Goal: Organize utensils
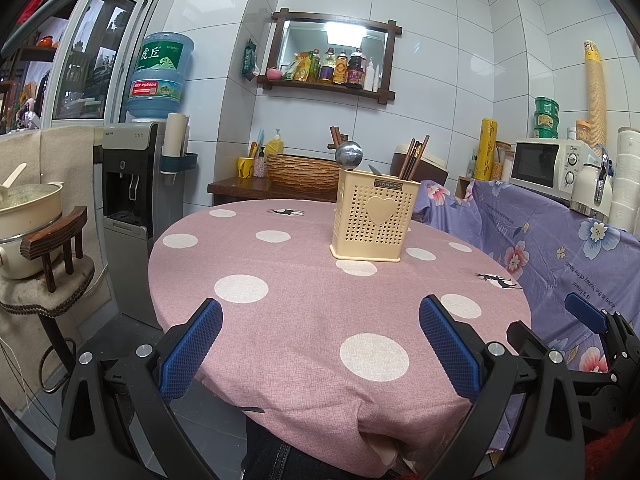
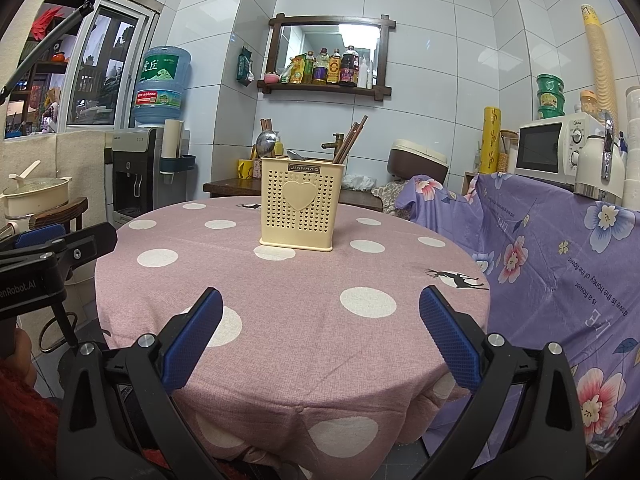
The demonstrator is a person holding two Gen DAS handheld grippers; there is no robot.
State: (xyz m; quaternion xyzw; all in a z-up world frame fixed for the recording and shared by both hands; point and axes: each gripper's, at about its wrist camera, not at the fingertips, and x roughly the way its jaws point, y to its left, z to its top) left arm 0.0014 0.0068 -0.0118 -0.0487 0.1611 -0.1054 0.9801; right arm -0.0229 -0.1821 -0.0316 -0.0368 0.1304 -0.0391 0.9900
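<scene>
Covering the round table (image 2: 280,320), a pink dotted cloth (image 1: 312,320) is noted; a utensil holder (image 2: 298,208) stands on it. Both grippers, left (image 1: 320,344) and right (image 2: 320,336), are held spread, empty. A sink basket (image 1: 304,170) is seen only from the left.

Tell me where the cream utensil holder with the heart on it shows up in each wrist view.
Left wrist view: the cream utensil holder stands right of centre on the pink dotted tablecloth, chopsticks at its right end.
Right wrist view: the holder stands just left of centre, heart facing the camera.
Shared landmark: the wall shelf of bottles above it.
</scene>
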